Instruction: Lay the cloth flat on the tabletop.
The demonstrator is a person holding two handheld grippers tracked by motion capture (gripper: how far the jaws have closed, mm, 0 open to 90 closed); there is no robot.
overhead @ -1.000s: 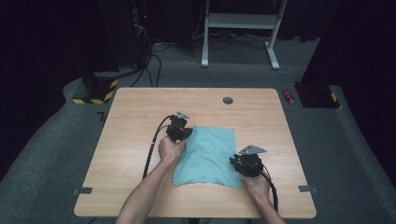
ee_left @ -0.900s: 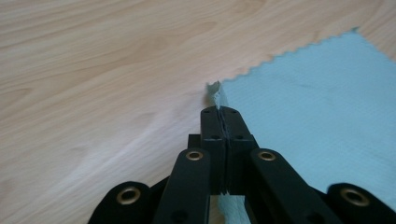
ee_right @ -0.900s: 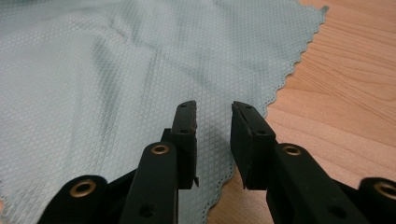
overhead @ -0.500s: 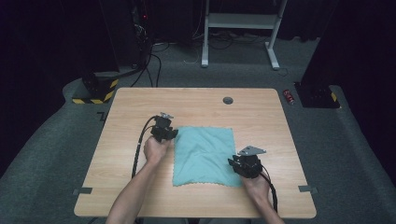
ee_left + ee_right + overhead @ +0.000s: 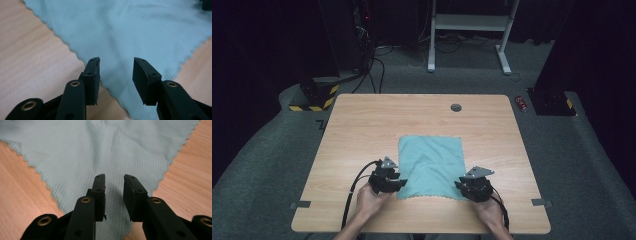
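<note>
Teal cloth (image 5: pixel 431 166) lies flat on the table (image 5: pixel 362 125), near the person's edge and slightly right of centre. Left gripper (image 5: pixel 388 181) sits at the near-left corner, right gripper (image 5: pixel 473 187) at the near-right corner. In the left gripper view the jaws stand apart, having just been opening; the corner of the cloth (image 5: pixel 130 37) lies under the gap between them, not pinched. In the right gripper view the jaws are also parted, narrower, with the other near corner of the cloth (image 5: pixel 105 152) running up between them; no pad pressing on fabric that I can see, so both released. Risks, as I judge them: the fabric is thin and lies tight to the wood, so a jaw closing from above may slide over the scalloped edge and catch nothing, or nip only a thread's worth that slips on lifting. If one corner is gripped and the other missed, a lift would skew the cloth and drag it askew. Pads scraping in under the hem could bunch it into a wrinkle. Orientation: a near-square sheet, slightly longer front-to-back, long axis running away from the person, edges about parallel to the table's edges; faint diagonal creases show in both gripper views.
</note>
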